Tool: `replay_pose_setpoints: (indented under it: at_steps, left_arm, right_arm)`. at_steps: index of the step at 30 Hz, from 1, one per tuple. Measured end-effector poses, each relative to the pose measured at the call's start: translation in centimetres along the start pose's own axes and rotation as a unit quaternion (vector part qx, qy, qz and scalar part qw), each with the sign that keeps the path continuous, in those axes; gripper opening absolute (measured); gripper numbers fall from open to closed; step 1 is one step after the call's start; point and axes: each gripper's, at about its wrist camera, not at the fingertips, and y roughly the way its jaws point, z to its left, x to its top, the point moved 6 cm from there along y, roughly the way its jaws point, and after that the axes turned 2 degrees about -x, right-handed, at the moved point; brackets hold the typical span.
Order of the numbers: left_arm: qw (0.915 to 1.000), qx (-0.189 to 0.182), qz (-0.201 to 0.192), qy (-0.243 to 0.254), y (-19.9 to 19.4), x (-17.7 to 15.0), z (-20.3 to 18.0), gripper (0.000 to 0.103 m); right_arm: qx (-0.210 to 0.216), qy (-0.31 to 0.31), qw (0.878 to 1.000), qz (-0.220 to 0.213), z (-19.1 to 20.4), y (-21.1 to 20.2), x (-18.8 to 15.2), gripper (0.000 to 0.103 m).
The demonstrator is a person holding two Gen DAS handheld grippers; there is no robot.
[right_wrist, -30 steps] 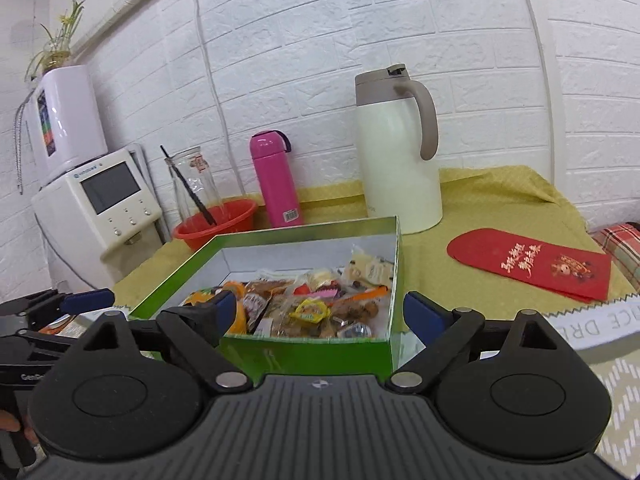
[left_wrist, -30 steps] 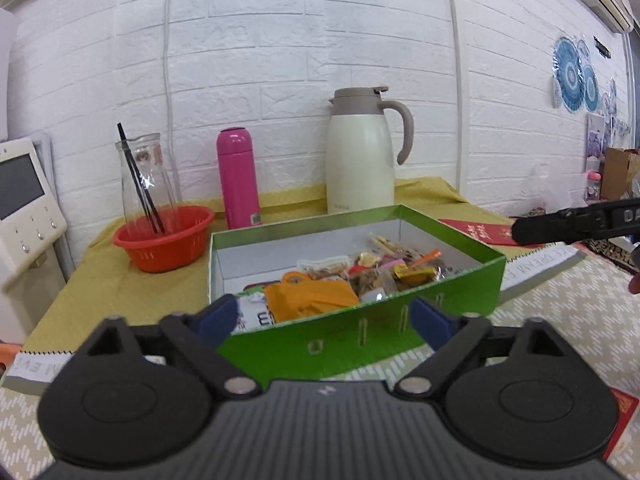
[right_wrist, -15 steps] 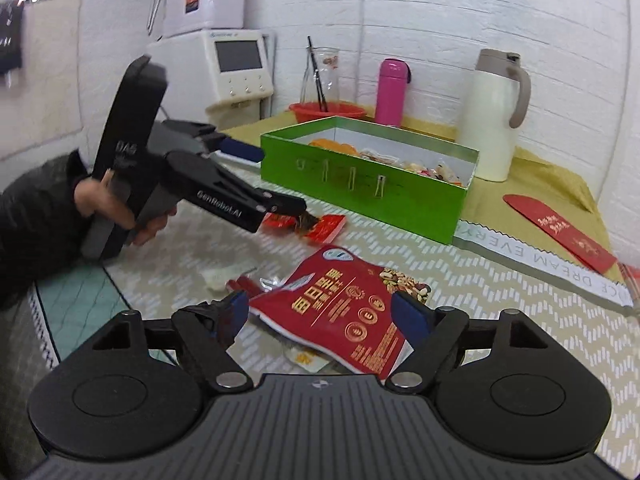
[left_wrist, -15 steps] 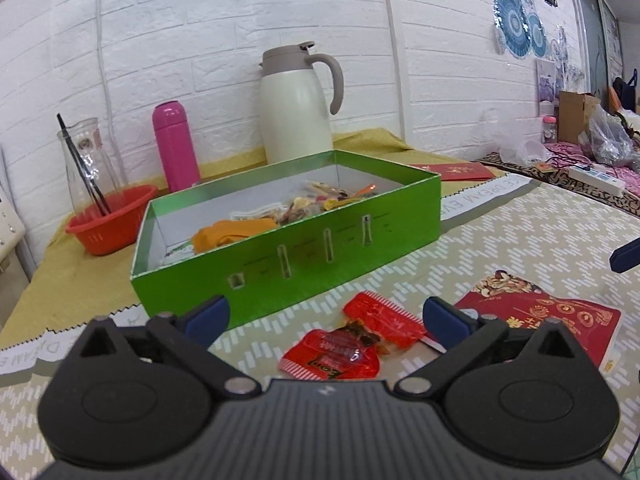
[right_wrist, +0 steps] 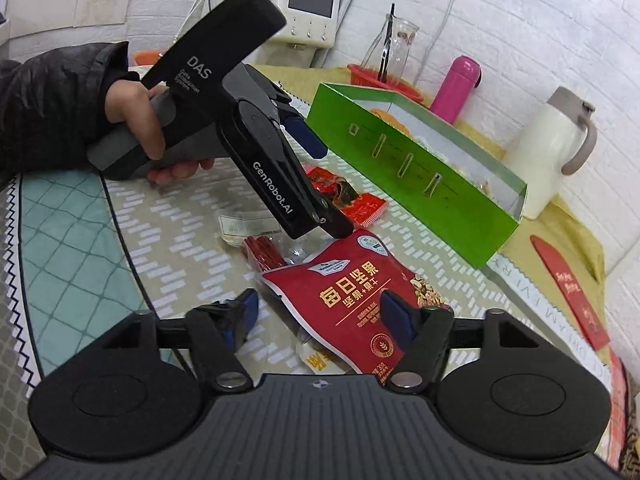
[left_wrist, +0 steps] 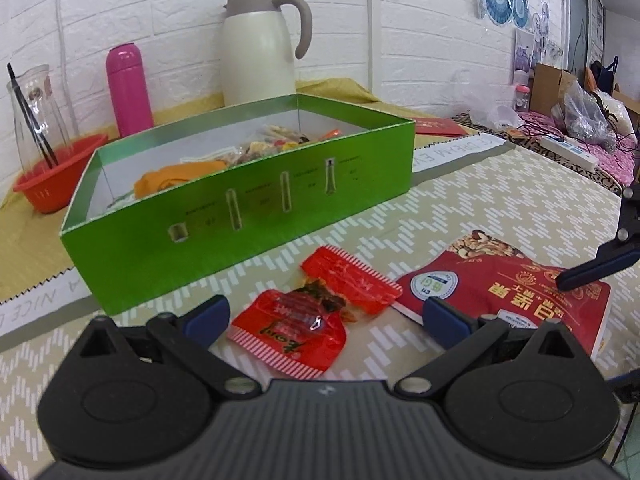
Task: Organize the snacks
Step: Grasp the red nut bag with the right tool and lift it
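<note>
A green box [left_wrist: 248,204] with several snacks inside stands on the table; it also shows in the right wrist view [right_wrist: 416,172]. Two small red snack packets [left_wrist: 316,312] lie in front of it, between the tips of my open left gripper [left_wrist: 326,320]. A large red nut bag [right_wrist: 360,292] lies to the right, also in the left wrist view [left_wrist: 508,292]. My right gripper [right_wrist: 320,316] is open and empty, its jaws either side of the bag's near part. In the right wrist view the left gripper [right_wrist: 320,184] hovers over the small packets [right_wrist: 348,196].
A cream jug [left_wrist: 260,44], pink flask [left_wrist: 128,88], glass carafe [left_wrist: 32,108] and red bowl [left_wrist: 56,176] stand behind the box. A red envelope [right_wrist: 568,288] lies at the right. Clear and striped wrappers [right_wrist: 256,240] lie near the bag. A white appliance [right_wrist: 308,0] stands at the back.
Both grippers have pulled back from the box and dropped toward the table. The left now straddles the small red packets; the right has closed in over the nut bag.
</note>
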Motion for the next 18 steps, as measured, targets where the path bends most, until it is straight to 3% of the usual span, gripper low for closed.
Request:
replay_pose_setpoints:
  at_steps: [8, 18]
  left_arm:
    - [0.9993, -0.012, 0.015, -0.031, 0.6, -0.1, 1.0, 0.096]
    - [0.9995, -0.005, 0.02, -0.026, 0.9, 0.0, 0.9, 0.095]
  right_arm:
    - [-0.012, 0.025, 1.0, -0.002, -0.3, -0.6, -0.4, 0.076]
    - [-0.049, 0.011, 0.999, -0.01, -0.9, -2.0, -1.0, 0.079]
